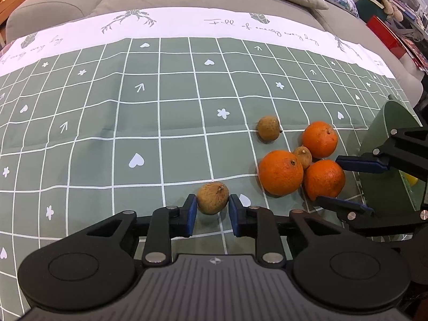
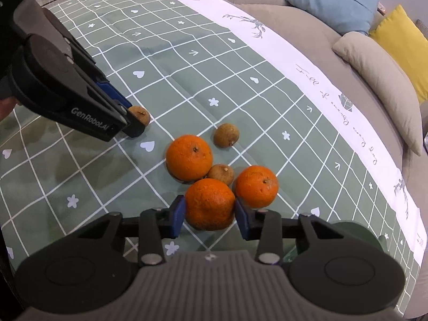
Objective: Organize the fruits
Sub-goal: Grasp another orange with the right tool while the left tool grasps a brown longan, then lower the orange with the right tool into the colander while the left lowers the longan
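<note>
Three oranges and three small brown fruits lie on a green checked tablecloth (image 1: 133, 123). My left gripper (image 1: 212, 211) has its blue pads on both sides of one brown fruit (image 1: 213, 198), which rests on the cloth; it also shows in the right wrist view (image 2: 139, 115). My right gripper (image 2: 210, 215) has its pads on both sides of the nearest orange (image 2: 210, 203), seen in the left wrist view too (image 1: 325, 178). Two more oranges (image 2: 189, 157) (image 2: 256, 182) and two brown fruits (image 2: 226, 135) (image 2: 221, 174) lie beside it.
A dark green container (image 1: 388, 157) stands at the right, partly behind the right gripper, with something yellow inside. A grey sofa with cushions (image 2: 374, 75) runs along the table's far edge. Clutter sits at the far right (image 1: 388, 26).
</note>
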`<state>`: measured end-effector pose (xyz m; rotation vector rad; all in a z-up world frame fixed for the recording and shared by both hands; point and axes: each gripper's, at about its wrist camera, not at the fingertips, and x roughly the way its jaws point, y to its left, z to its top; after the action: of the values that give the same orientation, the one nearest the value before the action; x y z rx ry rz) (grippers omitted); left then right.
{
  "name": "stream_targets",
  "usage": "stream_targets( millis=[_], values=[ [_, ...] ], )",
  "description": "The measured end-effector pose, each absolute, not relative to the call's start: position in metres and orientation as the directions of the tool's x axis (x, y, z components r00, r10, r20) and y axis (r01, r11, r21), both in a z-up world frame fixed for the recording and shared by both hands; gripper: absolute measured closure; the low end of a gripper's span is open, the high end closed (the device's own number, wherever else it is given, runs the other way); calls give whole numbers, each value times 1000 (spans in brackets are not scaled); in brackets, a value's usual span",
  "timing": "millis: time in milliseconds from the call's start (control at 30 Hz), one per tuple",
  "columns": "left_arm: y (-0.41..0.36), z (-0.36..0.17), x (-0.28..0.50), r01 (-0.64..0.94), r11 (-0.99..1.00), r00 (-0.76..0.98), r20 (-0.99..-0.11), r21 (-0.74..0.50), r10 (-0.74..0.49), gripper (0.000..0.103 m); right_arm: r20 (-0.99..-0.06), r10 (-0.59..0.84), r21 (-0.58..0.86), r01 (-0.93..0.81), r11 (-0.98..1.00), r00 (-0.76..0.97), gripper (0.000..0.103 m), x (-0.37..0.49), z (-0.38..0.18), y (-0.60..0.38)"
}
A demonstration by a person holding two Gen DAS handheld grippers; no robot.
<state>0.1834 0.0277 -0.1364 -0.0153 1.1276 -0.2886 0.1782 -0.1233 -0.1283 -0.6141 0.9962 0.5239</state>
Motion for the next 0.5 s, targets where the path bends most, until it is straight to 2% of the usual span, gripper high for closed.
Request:
stream_targets(
  millis=[200, 500],
  values=[
    [29, -116, 171, 214, 963, 423, -873, -165, -244, 75, -862, 155, -216, -628, 748, 482, 68, 168, -112, -126],
    [22, -73, 142, 208, 938, 458, -819, -278, -344, 75, -812, 217, -149, -552, 821, 542, 68, 141, -71, -139]
  ],
)
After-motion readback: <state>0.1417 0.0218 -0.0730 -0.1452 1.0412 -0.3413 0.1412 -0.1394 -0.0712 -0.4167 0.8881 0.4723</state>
